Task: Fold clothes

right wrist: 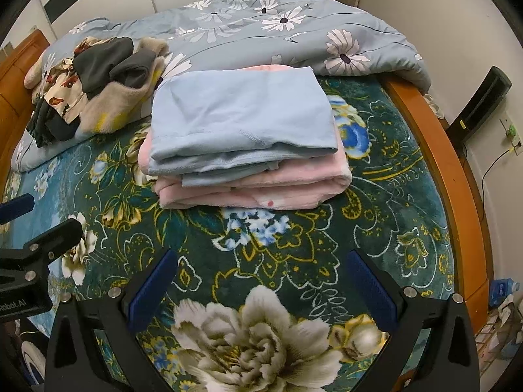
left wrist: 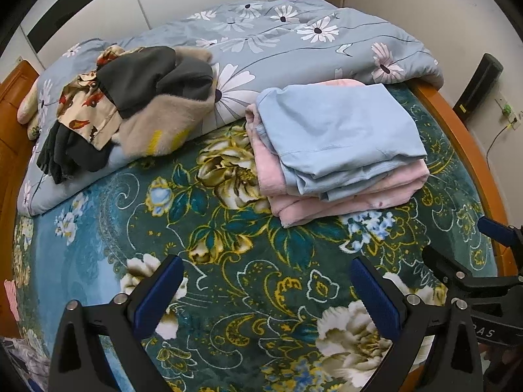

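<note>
A folded light blue garment lies on top of a folded pink garment on the green floral blanket. A heap of unfolded clothes, dark grey, beige and patterned, rests on the blue quilt at the back left. My left gripper hangs open over the blanket, in front of the stack and holding nothing. My right gripper is open too, just short of the stack's front edge, empty. Each gripper shows at the edge of the other's view.
A bunched blue daisy-print quilt fills the back of the bed. The wooden bed frame runs along the right edge, with a black speaker and a wall socket beyond. A wooden headboard stands at left.
</note>
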### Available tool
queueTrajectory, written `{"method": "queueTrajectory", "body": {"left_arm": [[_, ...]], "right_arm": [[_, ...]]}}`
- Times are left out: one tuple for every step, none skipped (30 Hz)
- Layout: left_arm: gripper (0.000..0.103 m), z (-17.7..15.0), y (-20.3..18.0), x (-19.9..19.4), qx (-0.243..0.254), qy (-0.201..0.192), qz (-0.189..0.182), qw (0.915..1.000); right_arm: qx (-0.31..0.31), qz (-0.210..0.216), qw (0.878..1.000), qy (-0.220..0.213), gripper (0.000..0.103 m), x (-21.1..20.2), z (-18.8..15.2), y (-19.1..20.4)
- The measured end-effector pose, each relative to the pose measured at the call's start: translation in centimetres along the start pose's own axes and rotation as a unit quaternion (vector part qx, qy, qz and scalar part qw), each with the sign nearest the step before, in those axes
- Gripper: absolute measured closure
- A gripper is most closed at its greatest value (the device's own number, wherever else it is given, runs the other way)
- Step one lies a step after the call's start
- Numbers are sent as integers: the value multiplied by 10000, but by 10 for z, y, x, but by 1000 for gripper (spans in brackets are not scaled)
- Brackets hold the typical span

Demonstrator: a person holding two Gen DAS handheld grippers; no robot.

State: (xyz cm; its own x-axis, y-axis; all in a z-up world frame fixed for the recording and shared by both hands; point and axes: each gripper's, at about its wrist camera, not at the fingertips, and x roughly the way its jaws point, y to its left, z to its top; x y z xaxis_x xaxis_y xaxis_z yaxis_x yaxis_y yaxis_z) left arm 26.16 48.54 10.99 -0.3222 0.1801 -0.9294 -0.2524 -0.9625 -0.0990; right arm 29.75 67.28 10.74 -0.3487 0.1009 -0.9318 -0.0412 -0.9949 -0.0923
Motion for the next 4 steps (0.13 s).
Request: {"method": "queueTrajectory", "body": {"left_arm": [[0, 0, 0, 0, 2, 7, -15, 10000], [0, 0, 0, 1, -3, 16, -27, 10000], [0, -1, 0, 1, -7, 24, -38, 10000], [0, -1, 0, 2, -2, 46, -46, 10000]], "right_arm": [[1, 4, 10000, 3, 0, 0, -1, 0], [-3, 12, 10000, 7, 0, 0, -1, 0], [-16, 17, 10000, 10, 0, 0, -1, 1], [-29, 21, 10000, 13, 0, 0, -1, 2]]}}
